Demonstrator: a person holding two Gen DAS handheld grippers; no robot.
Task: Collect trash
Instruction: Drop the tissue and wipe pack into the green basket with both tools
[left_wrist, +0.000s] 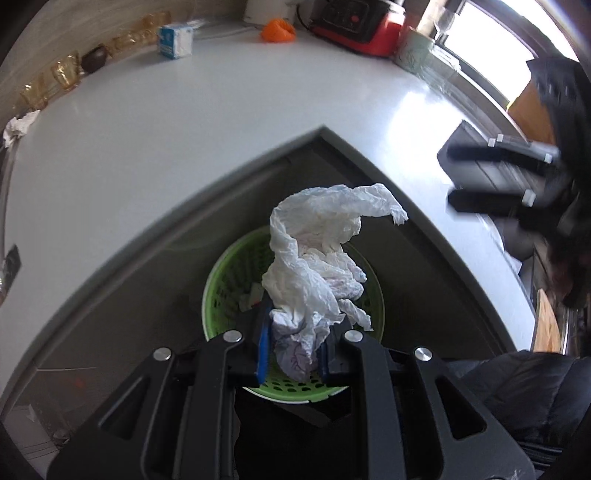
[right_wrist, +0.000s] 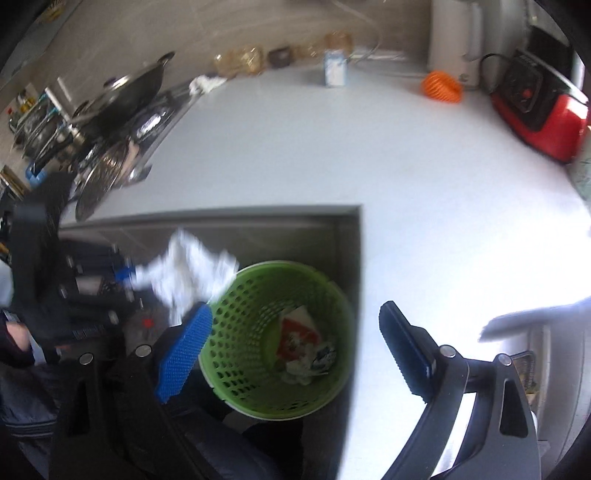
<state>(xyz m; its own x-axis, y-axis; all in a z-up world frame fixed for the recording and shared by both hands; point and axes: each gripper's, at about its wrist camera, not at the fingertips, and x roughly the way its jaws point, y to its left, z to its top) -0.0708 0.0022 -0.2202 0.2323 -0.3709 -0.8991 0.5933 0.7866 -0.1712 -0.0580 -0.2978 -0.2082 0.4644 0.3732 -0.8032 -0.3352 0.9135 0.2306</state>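
Note:
A crumpled white tissue (left_wrist: 317, 258) hangs over the green perforated basket (left_wrist: 229, 273), which stands on the floor in the inner corner of the white counter. My left gripper (left_wrist: 299, 332) is shut on the tissue's lower end, its blue pads pressed against it. In the right wrist view the tissue (right_wrist: 188, 269) is blurred beside the basket (right_wrist: 251, 314) rim. My right gripper (right_wrist: 295, 310) stands open above the basket with nothing between its fingers. A red and white wrapper (right_wrist: 299, 332) and other scraps lie inside the basket. Another crumpled tissue (right_wrist: 205, 84) lies on the counter near the stove.
The white counter (right_wrist: 406, 166) wraps around the basket. On it stand a red appliance (right_wrist: 535, 110), an orange object (right_wrist: 443, 86) and a small carton (right_wrist: 335, 68). A wok (right_wrist: 125, 99) sits on the stove at the left. A dark padded sleeve (left_wrist: 524, 391) is at the lower right.

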